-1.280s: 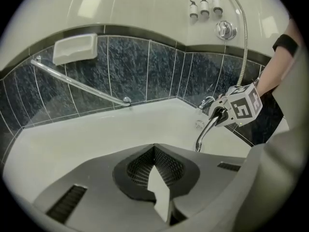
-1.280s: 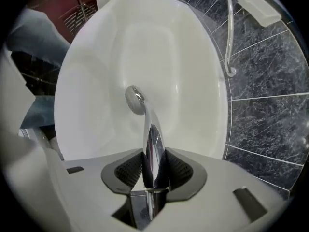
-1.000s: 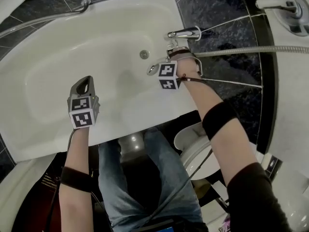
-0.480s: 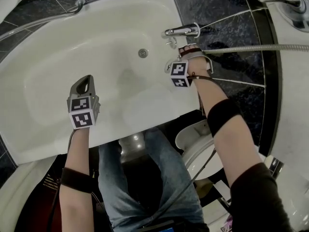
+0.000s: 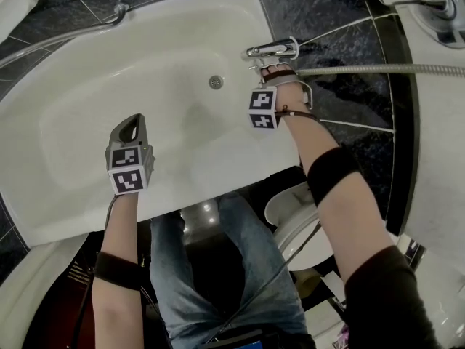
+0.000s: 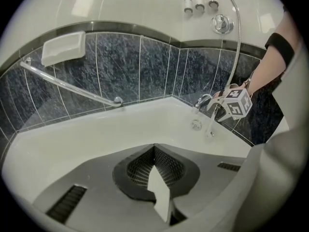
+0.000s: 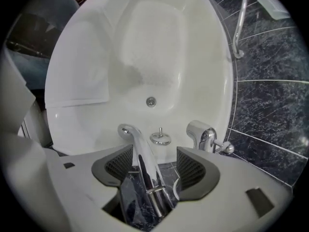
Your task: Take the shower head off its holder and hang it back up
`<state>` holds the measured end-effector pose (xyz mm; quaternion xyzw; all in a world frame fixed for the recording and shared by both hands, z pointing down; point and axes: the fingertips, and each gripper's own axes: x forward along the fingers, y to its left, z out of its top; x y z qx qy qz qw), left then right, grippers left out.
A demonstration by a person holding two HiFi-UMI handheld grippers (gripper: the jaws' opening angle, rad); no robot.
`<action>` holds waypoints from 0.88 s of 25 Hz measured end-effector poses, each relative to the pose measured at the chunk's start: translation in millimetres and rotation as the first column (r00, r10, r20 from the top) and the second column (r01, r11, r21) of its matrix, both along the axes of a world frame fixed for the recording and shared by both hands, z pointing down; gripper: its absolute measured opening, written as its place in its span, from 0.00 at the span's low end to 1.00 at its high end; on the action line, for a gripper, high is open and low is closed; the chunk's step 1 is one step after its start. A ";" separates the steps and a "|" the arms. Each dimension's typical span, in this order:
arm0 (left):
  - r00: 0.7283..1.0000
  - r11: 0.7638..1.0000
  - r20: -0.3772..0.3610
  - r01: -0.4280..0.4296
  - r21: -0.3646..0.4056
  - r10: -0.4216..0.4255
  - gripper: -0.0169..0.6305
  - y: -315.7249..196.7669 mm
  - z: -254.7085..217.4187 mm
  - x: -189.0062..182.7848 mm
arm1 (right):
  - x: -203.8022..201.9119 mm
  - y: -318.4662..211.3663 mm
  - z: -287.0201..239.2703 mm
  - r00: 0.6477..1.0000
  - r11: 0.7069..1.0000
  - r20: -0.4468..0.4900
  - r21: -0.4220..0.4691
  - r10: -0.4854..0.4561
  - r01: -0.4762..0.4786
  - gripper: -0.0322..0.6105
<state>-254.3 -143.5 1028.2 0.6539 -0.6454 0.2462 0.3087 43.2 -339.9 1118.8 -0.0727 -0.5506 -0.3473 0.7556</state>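
The right gripper is released. Its jaws have just been opening and now stand wide apart, with the chrome shower head between them. The handle runs up the gap close to the pad on the left of the right gripper view, with clear space on its other side, so neither pad presses on it. The shower head sits at the tap end of the bathtub, on the rim at the corner next to the dark tiles. It tilts out over the basin. Just beside it on the rim stand a small round knob and the chrome tap. The metal hose runs from this corner along the tiles towards the right edge of the head view. The drain lies in the tub floor near the tap end.

The left gripper is clenched, its pads pressed together with nothing between them. It hangs over the tub's near rim, well apart from the right gripper, and points across the basin. Beyond it, on the far tiled wall, a slanted grab rail runs below a white soap dish.
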 end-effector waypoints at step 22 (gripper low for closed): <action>0.995 0.995 0.049 0.078 0.062 -0.081 0.03 64.9 -235.6 -33.8 | -130.7 105.9 -260.9 0.526 0.830 0.648 -0.365 0.552 -0.421 0.09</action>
